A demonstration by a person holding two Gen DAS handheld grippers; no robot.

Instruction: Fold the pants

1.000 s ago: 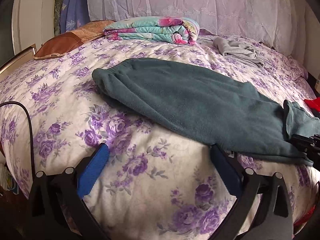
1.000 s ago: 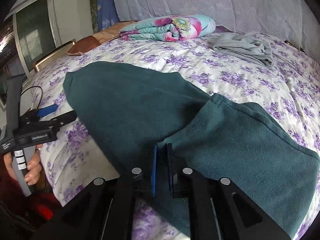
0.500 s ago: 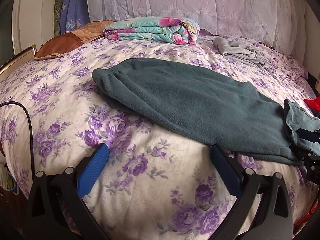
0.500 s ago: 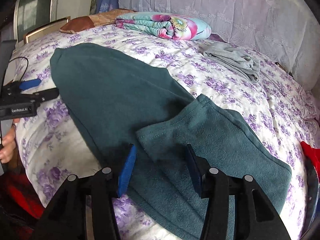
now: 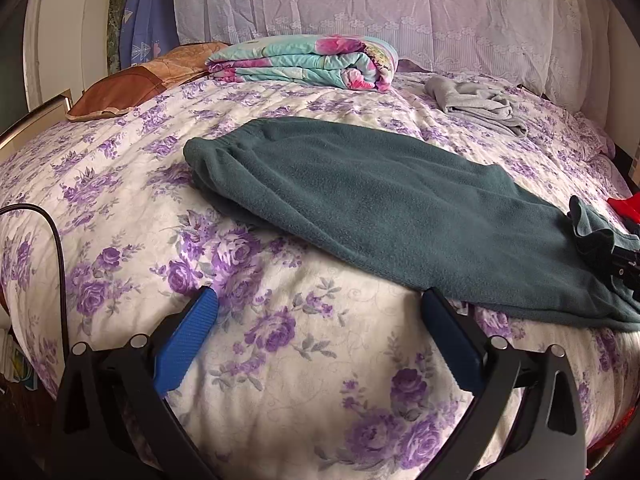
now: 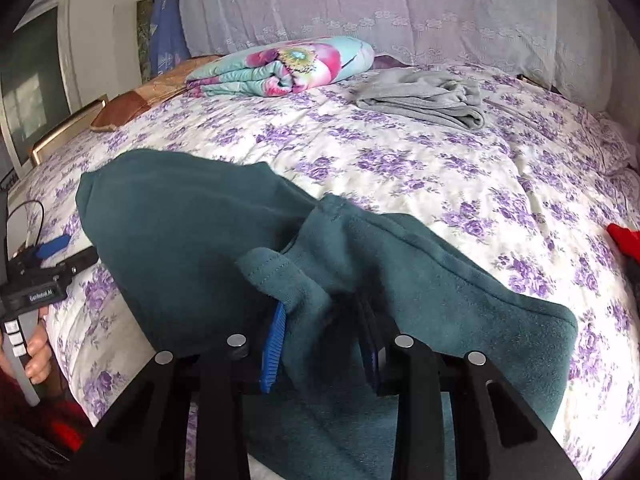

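Observation:
Teal fleece pants (image 5: 360, 200) lie flat across the flowered bed, waistband at the left, leg ends at the right. My left gripper (image 5: 319, 298) stands open over bare bedspread at the near edge, its blue pads (image 5: 188, 336) wide apart, just short of the pants. My right gripper (image 6: 322, 308) is at the leg end; its jaws are closing and a bunched fold of the pants (image 6: 180, 220) fills the gap between the pads (image 6: 274, 344). The leg hem (image 6: 272, 268) stands up above the fingers. A hand holds the left gripper (image 6: 70, 252) at the bed's left side.
At the back of the bed lie a folded floral quilt (image 5: 304, 62), a crumpled grey garment (image 5: 476, 108) and a brown pillow (image 5: 132, 88). A red item (image 5: 624, 206) sits at the right edge. A black cable (image 5: 52, 240) hangs at the left.
The right gripper let go of the hem, opened, pushed in over the leg end, and now has narrowed around a thicker bunch of fabric. The left gripper has stayed put.

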